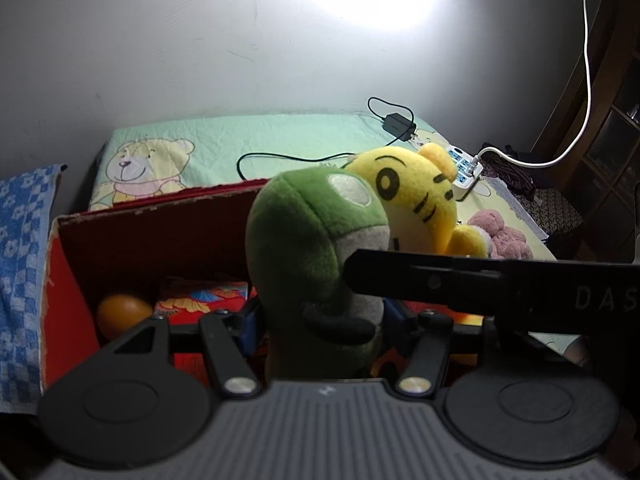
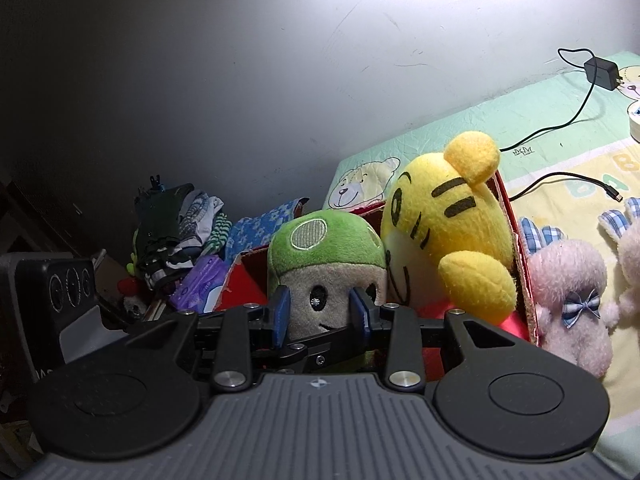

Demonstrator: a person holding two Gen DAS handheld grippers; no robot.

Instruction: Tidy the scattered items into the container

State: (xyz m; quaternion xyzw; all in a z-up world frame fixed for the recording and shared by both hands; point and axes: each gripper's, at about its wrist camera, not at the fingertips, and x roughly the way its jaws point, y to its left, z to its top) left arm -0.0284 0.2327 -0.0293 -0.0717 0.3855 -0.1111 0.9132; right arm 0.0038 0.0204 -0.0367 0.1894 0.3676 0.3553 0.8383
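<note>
A green mushroom toy (image 2: 326, 268) is sitting pinched from two sides above a red cardboard box (image 1: 72, 280) on a bed. The right gripper (image 2: 320, 312) is clamping its blue pads (image 2: 282, 314) against both cheeks of the toy's grey face, just beside the black eyes. In the left wrist view, the left gripper (image 1: 320, 322) is closing on the same toy lower down, the plush filling the gap between its blue fingers (image 1: 250, 328). A yellow tiger toy (image 2: 448, 224) is leaning against the mushroom toy's side, propped at the box's wall. Inside the box, an orange ball (image 1: 122, 314) is lying beside a patterned packet (image 1: 200, 294). Just outside the box, a pink plush animal (image 2: 568, 296) with a checked bow is resting on the bear-print sheet (image 1: 224, 140). A black charger (image 1: 398, 126) and its cable are lying near the wall, with a white power strip (image 1: 464, 168) nearby.
</note>
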